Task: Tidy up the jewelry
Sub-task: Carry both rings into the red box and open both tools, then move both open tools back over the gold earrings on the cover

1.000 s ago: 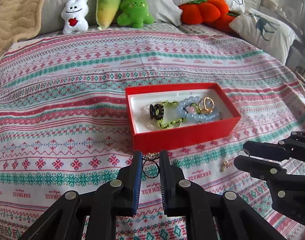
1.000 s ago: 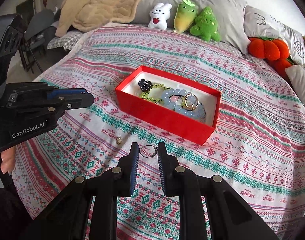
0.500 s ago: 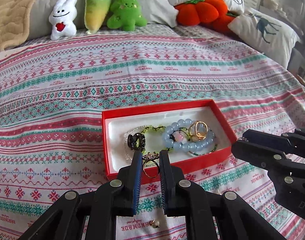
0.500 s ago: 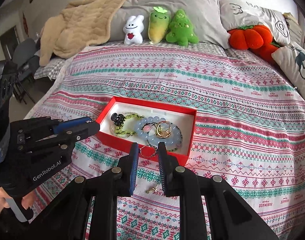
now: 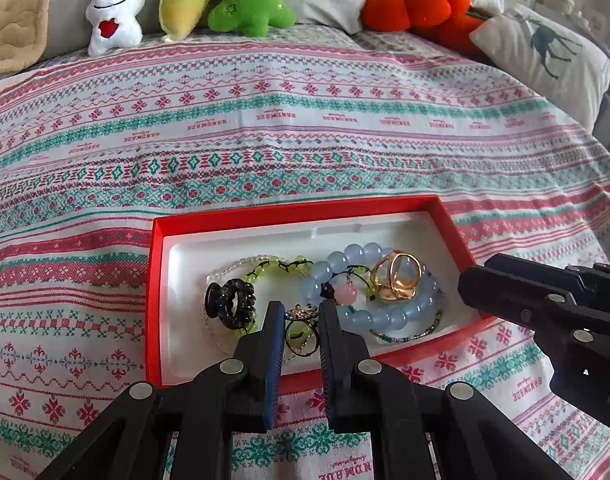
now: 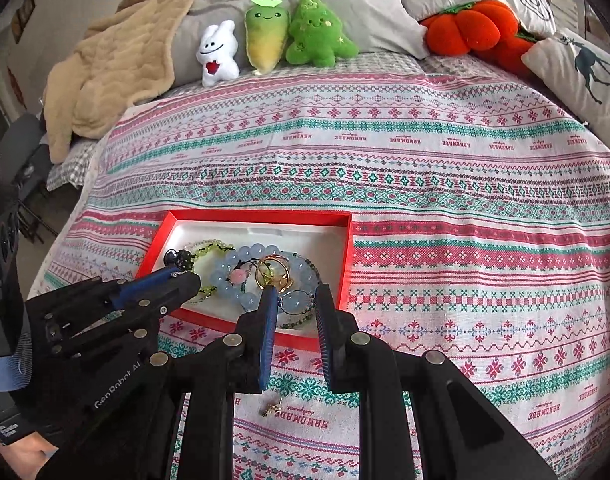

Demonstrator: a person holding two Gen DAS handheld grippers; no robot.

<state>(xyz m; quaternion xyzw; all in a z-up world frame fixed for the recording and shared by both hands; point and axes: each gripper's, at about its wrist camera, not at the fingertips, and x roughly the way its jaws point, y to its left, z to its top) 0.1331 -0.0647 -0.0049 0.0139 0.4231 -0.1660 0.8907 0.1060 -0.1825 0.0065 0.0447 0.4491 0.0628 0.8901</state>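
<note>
- Jewelry is gathered in a red box (image 5: 453, 220) with a white liner, set on a patterned bedspread (image 5: 305, 120).
- Inside the box, seen from the left wrist camera, a black hair claw (image 5: 230, 303) lies at 9 o'clock, a green bead bracelet (image 5: 281, 267) at 12 o'clock, a blue bead bracelet (image 5: 365, 280) at the centre, and a gold ring (image 5: 397, 276) rests on the blue beads at 3 o'clock.
- A ring with a jewelled top (image 5: 302, 330) is clamped by the left gripper (image 5: 302, 320) above the near edge of the box, at 6 o'clock of the liner.
- The right gripper (image 6: 292, 304) is held over the near right corner of the box; a thin hoop (image 6: 295, 302) sits between its fingers, the left finger touching it, but whether it is squeezed or only framed cannot be told.
- The right gripper's black body is seen at 3 o'clock in the left wrist view, crowding the right wall of the box.
- A small gold charm (image 6: 271, 408) lies on the bedspread outside the box, at 6 o'clock of it, under the right gripper.
- At the far edge of the bed, a white bunny plush (image 6: 217, 54), a radish plush (image 6: 265, 32) and a green tree plush (image 6: 317, 32) stand in a row, with an orange pumpkin cushion (image 6: 465, 24) at 1 o'clock and a tan blanket (image 6: 105, 80) at 10 o'clock.
</note>
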